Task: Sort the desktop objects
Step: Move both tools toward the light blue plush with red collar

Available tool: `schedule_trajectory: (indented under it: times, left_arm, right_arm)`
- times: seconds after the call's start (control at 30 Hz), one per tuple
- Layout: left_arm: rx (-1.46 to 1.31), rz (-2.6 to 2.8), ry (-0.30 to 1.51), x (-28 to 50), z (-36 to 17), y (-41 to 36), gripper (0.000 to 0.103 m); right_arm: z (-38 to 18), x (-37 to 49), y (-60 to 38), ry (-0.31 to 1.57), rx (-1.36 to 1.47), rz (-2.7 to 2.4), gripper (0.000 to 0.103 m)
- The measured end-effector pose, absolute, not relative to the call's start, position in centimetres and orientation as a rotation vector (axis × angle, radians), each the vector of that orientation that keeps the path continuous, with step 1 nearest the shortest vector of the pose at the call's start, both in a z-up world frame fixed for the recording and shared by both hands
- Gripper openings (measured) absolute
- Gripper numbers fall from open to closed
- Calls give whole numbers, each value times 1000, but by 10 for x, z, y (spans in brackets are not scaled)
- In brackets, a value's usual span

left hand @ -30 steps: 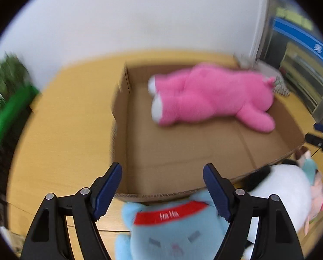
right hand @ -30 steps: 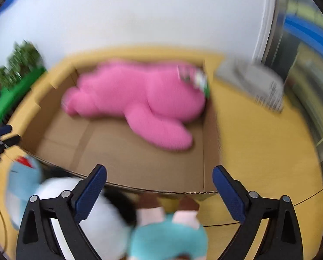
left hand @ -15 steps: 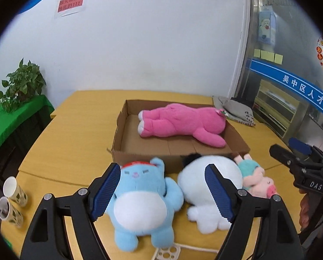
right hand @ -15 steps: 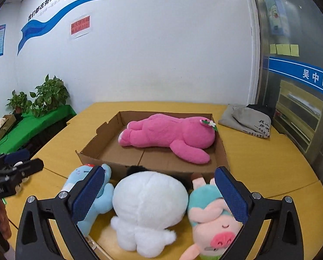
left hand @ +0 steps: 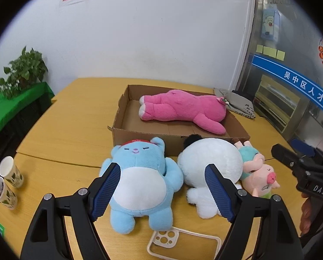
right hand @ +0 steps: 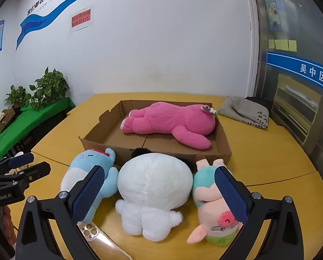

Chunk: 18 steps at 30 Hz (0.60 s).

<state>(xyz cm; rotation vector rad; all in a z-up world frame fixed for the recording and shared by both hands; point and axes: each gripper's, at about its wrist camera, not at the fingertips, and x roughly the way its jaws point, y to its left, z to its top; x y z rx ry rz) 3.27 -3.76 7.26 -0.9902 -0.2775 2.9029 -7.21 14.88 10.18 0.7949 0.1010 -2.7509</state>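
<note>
1. Altogether four plush toys are in view: one pink plush bear (right hand: 172,122) lies on its side inside the cardboard box (right hand: 223,145), and three lie in a row on the yellow table (right hand: 269,162) just in front of the box's near wall.
2. From left to right, that row is a blue plush cat (left hand: 143,179) on its back, a white plush toy (right hand: 154,192) with black ears against the box, and a plush pig (right hand: 215,208) in a teal hood. Each touches its neighbour.
3. Two grippers appear. The left gripper (left hand: 162,189) hangs above the blue cat's belly with its jaws wide apart, gripping nothing.
4. The right gripper (right hand: 159,190) hangs over the white toy and the pig, jaws equally wide and empty.
5. One clear phone case (left hand: 183,243) lies flat at the table's near edge, just beside the cat's feet.
6. Two paper cups (left hand: 8,182) stand close together at the far left of the table, well apart from the toys.
7. One folded grey cloth bag (right hand: 246,111) rests on the table right of the box.
8. Potted plants (right hand: 48,87) stand on a green-covered side table (right hand: 31,117) against the wall.
</note>
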Motion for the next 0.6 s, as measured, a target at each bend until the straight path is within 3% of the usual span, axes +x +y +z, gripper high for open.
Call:
schedule_trajectory:
  times: [0.6]
  left_arm:
    - [-1088,2788,-428,20,26,-86,80]
  right_arm:
    - [72,-80,120,106,886,-2692,103]
